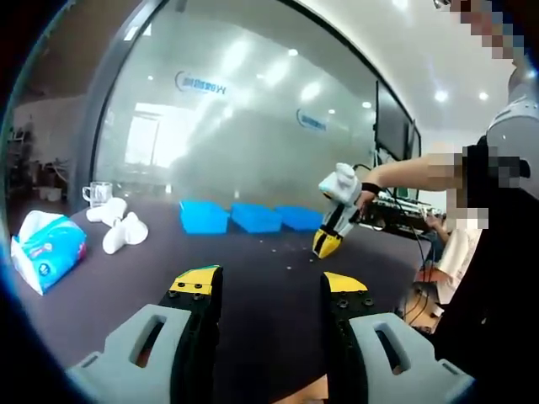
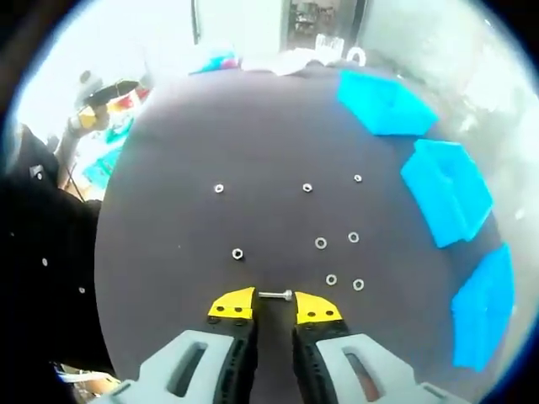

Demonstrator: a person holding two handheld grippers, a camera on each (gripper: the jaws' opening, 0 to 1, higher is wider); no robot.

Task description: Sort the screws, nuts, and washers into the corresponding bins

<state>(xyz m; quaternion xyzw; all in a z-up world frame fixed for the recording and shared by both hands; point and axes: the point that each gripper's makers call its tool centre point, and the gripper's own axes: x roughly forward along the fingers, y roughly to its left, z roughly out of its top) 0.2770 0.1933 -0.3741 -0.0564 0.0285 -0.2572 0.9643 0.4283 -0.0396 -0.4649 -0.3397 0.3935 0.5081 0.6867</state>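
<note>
Screw (image 2: 275, 295) crosswise between right gripper (image 2: 274, 306) tips.

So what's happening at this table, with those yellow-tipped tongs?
A person is sorting small hardware on a dark table with a handheld gripper in each hand. The right gripper is down at the tabletop, its jaws either side of a screw. Nuts and washers lie scattered nearby, and three blue bins wait along the edge. The left gripper hovers open, holding nothing.
</note>
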